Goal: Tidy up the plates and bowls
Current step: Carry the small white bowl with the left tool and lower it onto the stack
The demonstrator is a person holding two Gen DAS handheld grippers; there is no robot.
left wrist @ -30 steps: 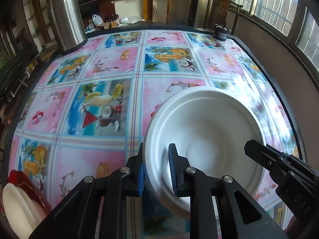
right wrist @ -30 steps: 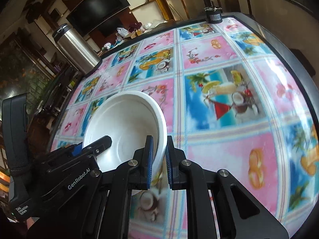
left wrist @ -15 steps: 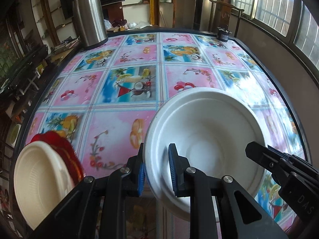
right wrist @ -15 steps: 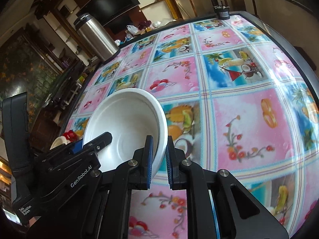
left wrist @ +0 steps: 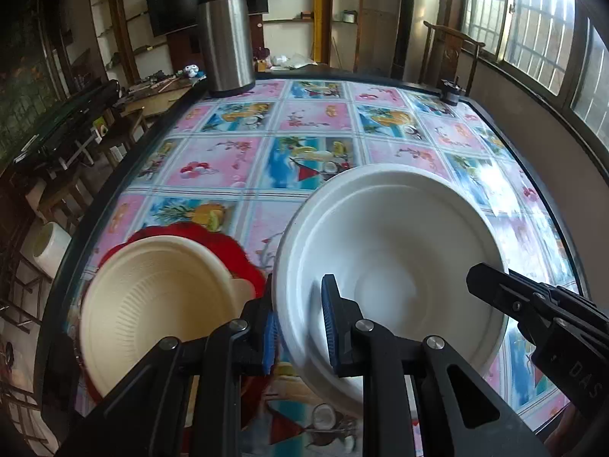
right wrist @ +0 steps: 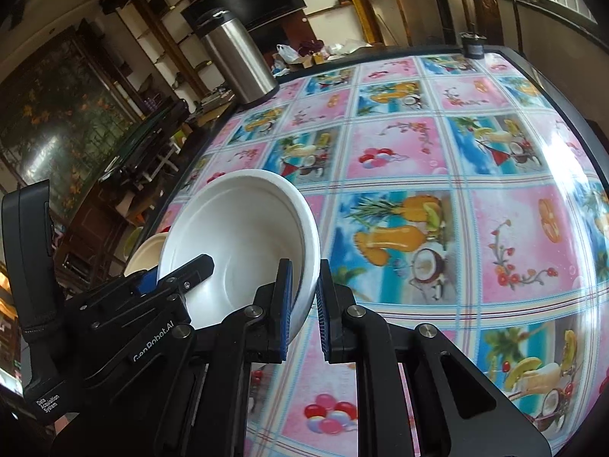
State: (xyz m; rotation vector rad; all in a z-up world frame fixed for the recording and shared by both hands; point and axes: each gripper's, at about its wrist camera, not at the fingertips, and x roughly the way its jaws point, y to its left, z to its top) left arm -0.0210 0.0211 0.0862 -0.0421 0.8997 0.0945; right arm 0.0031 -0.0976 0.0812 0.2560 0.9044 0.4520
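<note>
Two-gripper carry: left gripper [left wrist: 298, 320] jaws pinched on the near-left rim of the white round foam bowl [left wrist: 392, 262], right gripper [right wrist: 304, 297] jaws pinched on the opposite rim, so it stays level and clear of the tabletop [left wrist: 236, 163]. Bowl sits centre-right in left view, beside the cream ribbed bowl [left wrist: 160, 304] on a red plate [left wrist: 232, 251], lower left – likely the nesting target

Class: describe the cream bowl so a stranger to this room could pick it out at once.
Find the table with the fruit-print cloth. At its near left edge lies a red plate, and the cream bowl sits on it. Its ribbed, yellowish inside distinguishes it from the smooth white bowl alongside.
</note>
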